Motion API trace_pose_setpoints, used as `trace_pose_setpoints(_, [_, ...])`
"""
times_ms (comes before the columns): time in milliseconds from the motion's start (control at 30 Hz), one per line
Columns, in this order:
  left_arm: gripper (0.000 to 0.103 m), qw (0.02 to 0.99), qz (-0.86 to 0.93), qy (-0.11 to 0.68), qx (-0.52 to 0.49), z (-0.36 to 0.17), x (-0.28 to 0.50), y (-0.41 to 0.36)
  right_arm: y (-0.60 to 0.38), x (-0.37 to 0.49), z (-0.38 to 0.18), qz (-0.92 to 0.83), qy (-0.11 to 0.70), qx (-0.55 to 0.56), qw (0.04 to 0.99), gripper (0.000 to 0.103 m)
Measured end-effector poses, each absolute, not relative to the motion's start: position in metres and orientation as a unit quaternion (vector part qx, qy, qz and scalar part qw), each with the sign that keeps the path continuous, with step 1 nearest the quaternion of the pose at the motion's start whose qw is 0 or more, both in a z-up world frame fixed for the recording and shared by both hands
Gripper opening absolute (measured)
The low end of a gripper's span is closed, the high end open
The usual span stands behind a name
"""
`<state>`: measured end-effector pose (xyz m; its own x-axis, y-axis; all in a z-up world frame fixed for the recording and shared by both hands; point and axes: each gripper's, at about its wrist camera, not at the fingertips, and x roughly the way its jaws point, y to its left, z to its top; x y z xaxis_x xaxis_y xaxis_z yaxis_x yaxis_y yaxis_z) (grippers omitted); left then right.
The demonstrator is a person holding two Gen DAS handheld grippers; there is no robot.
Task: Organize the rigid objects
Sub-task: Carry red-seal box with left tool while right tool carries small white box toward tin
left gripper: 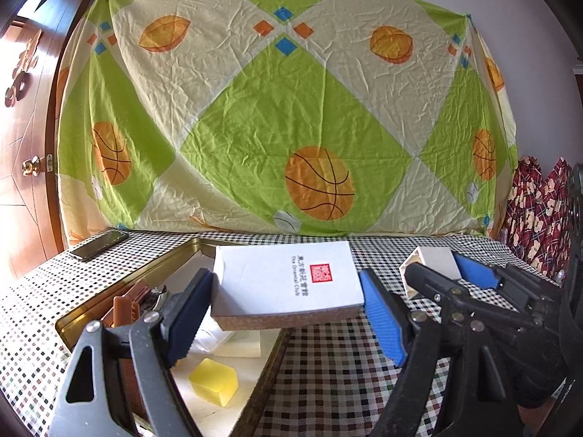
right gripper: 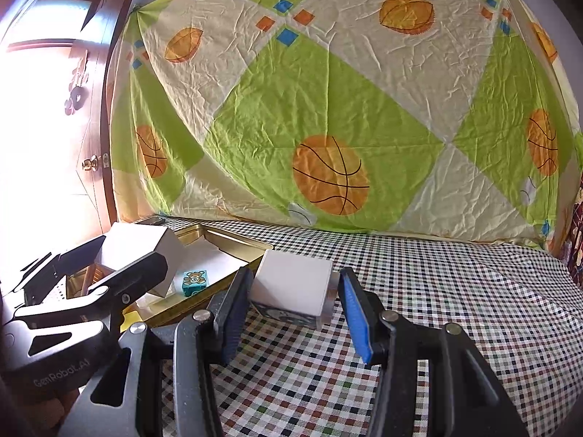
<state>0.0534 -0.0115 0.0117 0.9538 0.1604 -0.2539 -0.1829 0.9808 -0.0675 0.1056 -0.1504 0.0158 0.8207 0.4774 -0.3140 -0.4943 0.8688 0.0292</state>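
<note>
The left gripper (left gripper: 288, 306) pinches a flat white box (left gripper: 288, 278), held tilted over the gold tin tray (left gripper: 91, 309). Further right, the right gripper (right gripper: 295, 307) clamps a small white box (right gripper: 293, 287) over the checked table (right gripper: 455, 291).

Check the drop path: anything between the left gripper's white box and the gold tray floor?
Likely yes. Under the white box in the left gripper, a clear plastic piece lies in the tray. The yellow block and brown pieces sit off to the side.
</note>
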Motion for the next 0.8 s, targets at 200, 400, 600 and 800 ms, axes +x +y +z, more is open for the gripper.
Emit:
trace_pose_setpoints(200, [0.081,0.987,0.091,0.124,-0.045,0.011,0.051,-0.009,-0.147,0.103,0.016,0.256,0.155,-0.029,0.954,0.051])
trace_pose_setpoints(400, [0.081,0.987,0.094,0.118,-0.047,0.011,0.047,-0.006,-0.147,0.103,0.016,0.252,0.153,-0.027,0.955,0.051])
trace_pose_setpoints(600, [0.081,0.987,0.099,0.113,-0.049,0.011,0.044,-0.006,-0.146,0.103,0.016,0.254,0.153,-0.027,0.955,0.051])
trace_pose_setpoints(800, [0.081,0.987,0.103,0.109,-0.052,0.011,0.041,-0.005,-0.145,0.102,0.016,0.256,0.152,-0.027,0.954,0.051])
